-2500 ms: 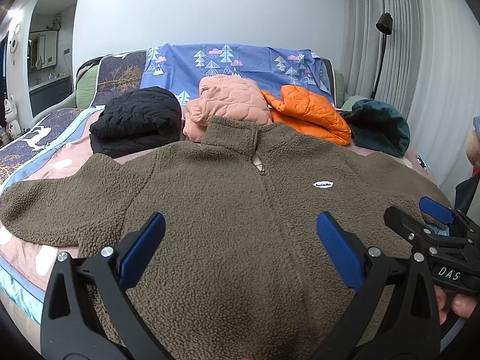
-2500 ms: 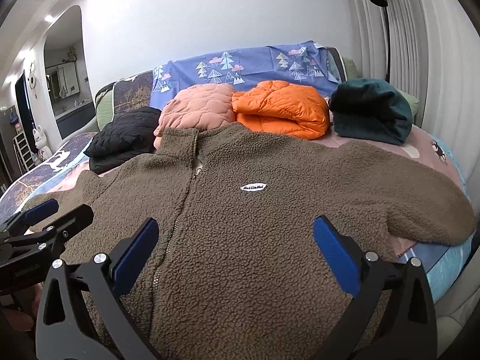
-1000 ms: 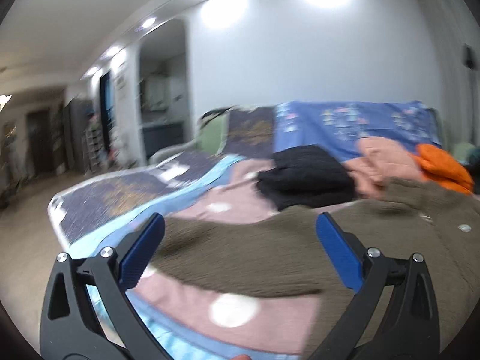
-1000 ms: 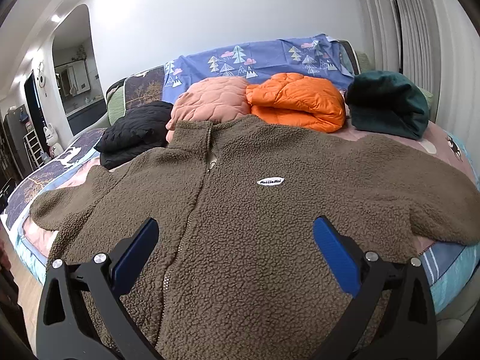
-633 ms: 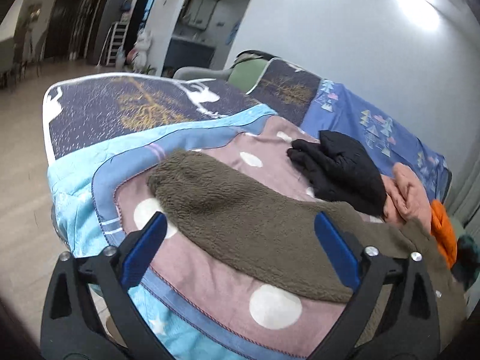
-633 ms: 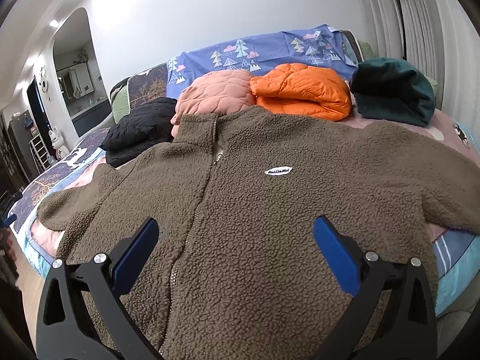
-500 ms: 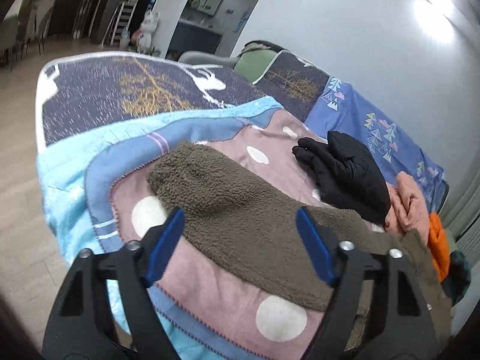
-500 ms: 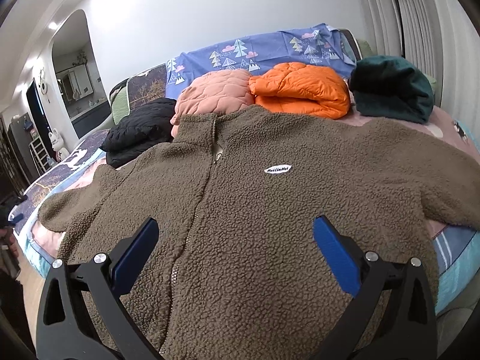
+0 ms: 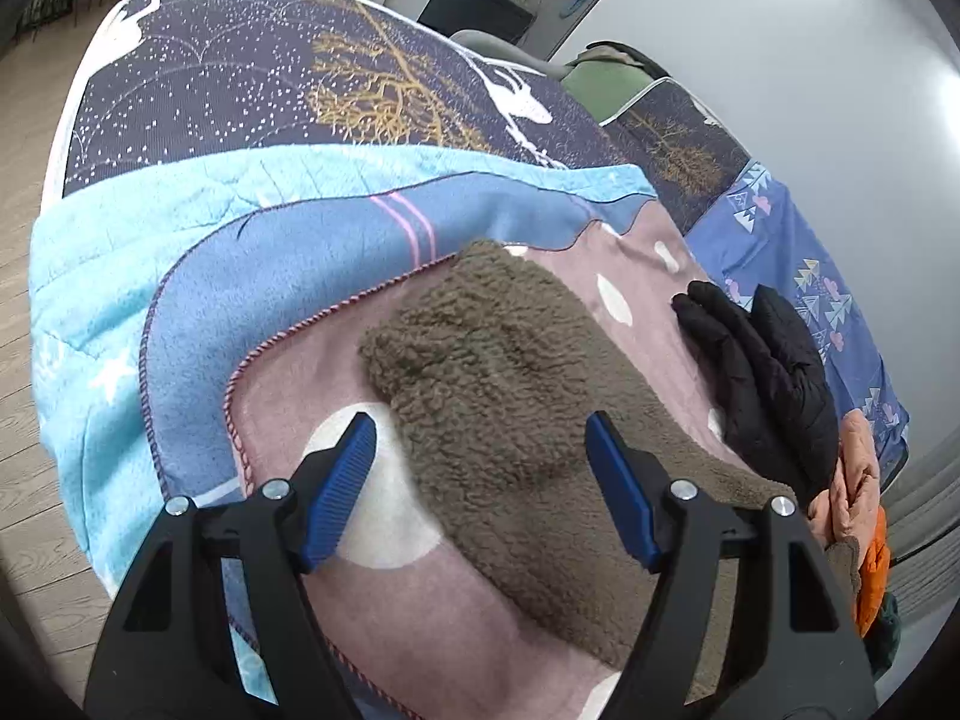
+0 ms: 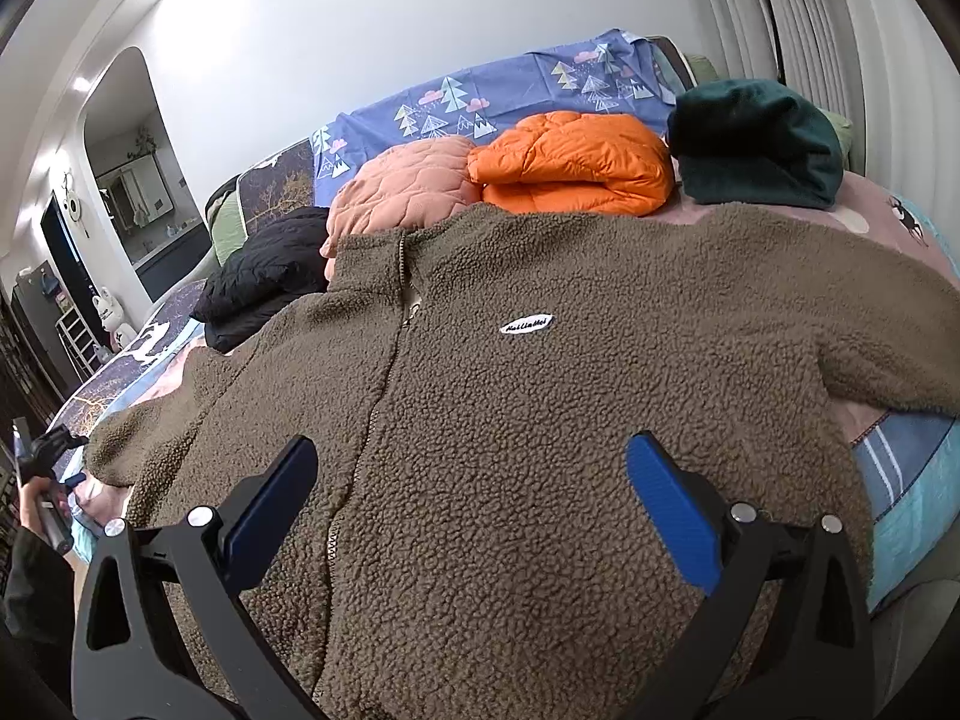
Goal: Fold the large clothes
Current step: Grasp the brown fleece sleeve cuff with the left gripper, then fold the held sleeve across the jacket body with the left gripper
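A brown fleece jacket [image 10: 540, 396] lies spread front-up on the bed, zipped, with a white chest label [image 10: 526, 324]. Its left sleeve [image 9: 480, 360] stretches over the pink dotted blanket. My left gripper [image 9: 478, 423] hovers over the sleeve's cuff end with its blue pads on either side of it; the jaws stand apart and do not squeeze the fleece. In the right wrist view the left gripper [image 10: 45, 450] shows small at the far left, held by a hand. My right gripper [image 10: 471, 444] is open above the jacket's lower front, holding nothing.
Folded jackets line the back of the bed: black [image 10: 270, 276], pink [image 10: 402, 192], orange [image 10: 576, 162] and dark green [image 10: 756, 144]. The bed's left edge with the light blue blanket [image 9: 120, 312] drops to a wooden floor [image 9: 24, 120]. A blue tree-print cloth [image 10: 492, 96] covers the headboard.
My left gripper swung left off the jacket body, dropped toward the sleeve end, rolled, and its jaws narrowed. The right gripper stayed nearly still over the jacket.
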Tool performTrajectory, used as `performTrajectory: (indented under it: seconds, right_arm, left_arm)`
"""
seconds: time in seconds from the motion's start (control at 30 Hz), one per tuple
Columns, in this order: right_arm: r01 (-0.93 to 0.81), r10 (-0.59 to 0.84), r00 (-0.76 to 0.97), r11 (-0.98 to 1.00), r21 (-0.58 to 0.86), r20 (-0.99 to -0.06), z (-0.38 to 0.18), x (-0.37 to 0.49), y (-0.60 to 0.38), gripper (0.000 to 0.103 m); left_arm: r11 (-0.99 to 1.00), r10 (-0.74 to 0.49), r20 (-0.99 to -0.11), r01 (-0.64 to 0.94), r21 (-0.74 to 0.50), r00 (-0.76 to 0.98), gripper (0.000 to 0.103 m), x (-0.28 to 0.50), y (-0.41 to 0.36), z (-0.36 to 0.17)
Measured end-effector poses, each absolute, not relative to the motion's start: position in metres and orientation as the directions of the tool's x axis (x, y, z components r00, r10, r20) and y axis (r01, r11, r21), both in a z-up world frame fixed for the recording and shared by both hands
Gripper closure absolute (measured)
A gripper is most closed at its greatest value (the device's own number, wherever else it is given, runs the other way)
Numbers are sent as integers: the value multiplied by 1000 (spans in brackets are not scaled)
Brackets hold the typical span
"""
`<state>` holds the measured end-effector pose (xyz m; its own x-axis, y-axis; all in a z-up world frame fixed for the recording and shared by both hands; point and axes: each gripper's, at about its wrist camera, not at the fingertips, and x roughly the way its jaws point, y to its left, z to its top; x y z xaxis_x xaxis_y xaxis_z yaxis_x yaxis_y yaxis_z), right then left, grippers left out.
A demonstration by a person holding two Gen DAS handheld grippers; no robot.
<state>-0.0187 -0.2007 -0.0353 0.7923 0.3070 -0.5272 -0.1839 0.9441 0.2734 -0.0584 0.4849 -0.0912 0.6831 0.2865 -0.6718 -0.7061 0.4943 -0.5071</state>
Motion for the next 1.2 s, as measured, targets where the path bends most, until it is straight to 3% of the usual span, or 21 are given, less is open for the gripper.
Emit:
performTrajectory:
  seconds: [0.07, 0.13, 0.17, 0.2, 0.27, 0.3, 0.57, 0.77, 1.07, 1.2]
  right_arm:
    - [-189, 309, 795, 944, 271, -522, -33, -21, -200, 1]
    - [-192, 309, 798, 944, 267, -518, -31, -22, -199, 1]
    - [-192, 308, 799, 944, 267, -516, -31, -23, -200, 1]
    - [-190, 308, 800, 944, 268, -516, -30, -24, -201, 1]
    - [-187, 305, 802, 945, 269, -514, -30, -26, -203, 1]
    - [-185, 302, 804, 946, 268, -513, -30, -27, -204, 1]
    - [-175, 303, 806, 943, 284, -509, -29, -32, -210, 1]
    - [-258, 406, 773, 903, 343, -487, -25, -34, -204, 1]
    - [-406, 603, 667, 787, 465, -438, -16, -28, -188, 1]
    - [-434, 691, 607, 702, 565, -392, -15, -18, -186, 1]
  left_arm:
    - [491, 266, -680, -703, -515, 683, 32, -53, 488, -97]
    - [484, 230, -686, -693, -535, 690, 42, -47, 491, -103]
    - [481, 221, -692, -694, -536, 688, 52, -45, 492, -104]
    - [476, 220, -697, -699, -534, 683, 69, -44, 492, -105]
    - [461, 230, -700, -709, -534, 676, 86, -43, 495, -106]
    - [448, 225, -684, -697, -560, 694, 88, -45, 496, -105]
    - [527, 199, -530, -546, -651, 824, 90, -45, 470, -45]
    - [641, 167, -414, -418, -644, 895, 91, -30, 427, 14]
    - [783, 23, -266, -183, -594, 964, 91, -6, 337, 82]
    - [821, -98, -231, -52, -568, 968, 91, 8, 290, 100]
